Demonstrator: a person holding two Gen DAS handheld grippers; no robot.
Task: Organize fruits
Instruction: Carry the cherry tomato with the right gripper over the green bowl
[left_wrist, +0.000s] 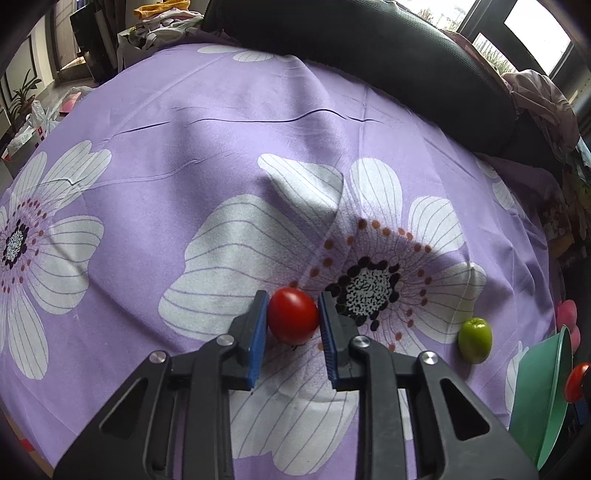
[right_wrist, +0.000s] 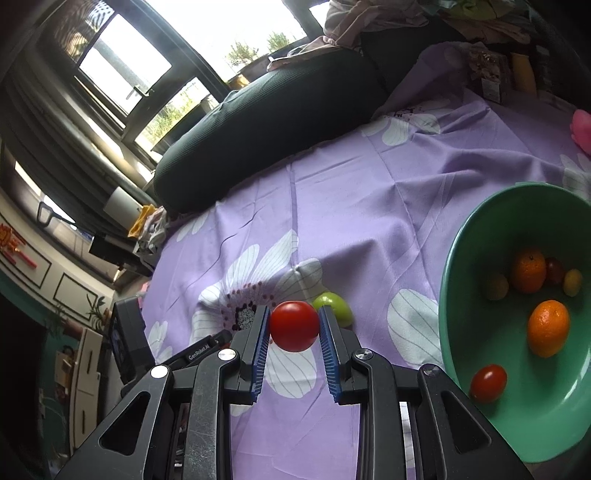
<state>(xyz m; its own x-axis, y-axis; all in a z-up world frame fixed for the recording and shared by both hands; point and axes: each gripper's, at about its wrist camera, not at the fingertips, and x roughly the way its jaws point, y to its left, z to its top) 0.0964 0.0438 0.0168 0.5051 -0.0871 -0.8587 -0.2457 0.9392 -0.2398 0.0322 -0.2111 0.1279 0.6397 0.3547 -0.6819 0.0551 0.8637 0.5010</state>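
Note:
In the left wrist view my left gripper (left_wrist: 293, 308) is shut on a red tomato (left_wrist: 292, 316) that rests on the purple flowered cloth (left_wrist: 221, 155). A small green fruit (left_wrist: 475, 340) lies on the cloth to its right. My right gripper (right_wrist: 293, 314) is shut on another red tomato (right_wrist: 294, 325), held above the cloth. The same green fruit (right_wrist: 334, 307) sits just behind it. To the right stands a green bowl (right_wrist: 458, 280) holding two oranges (right_wrist: 548, 328), a red tomato (right_wrist: 488, 382) and some small fruits. The bowl's rim (left_wrist: 546, 398) shows at the right edge of the left wrist view.
A dark cushion (left_wrist: 369, 48) (right_wrist: 266, 122) lies along the far side of the cloth. Clothes and packets (right_wrist: 491, 77) pile up behind it. The left gripper's body (right_wrist: 133, 343) shows at the left of the right wrist view. A pink object (right_wrist: 581, 127) sits at the cloth's right edge.

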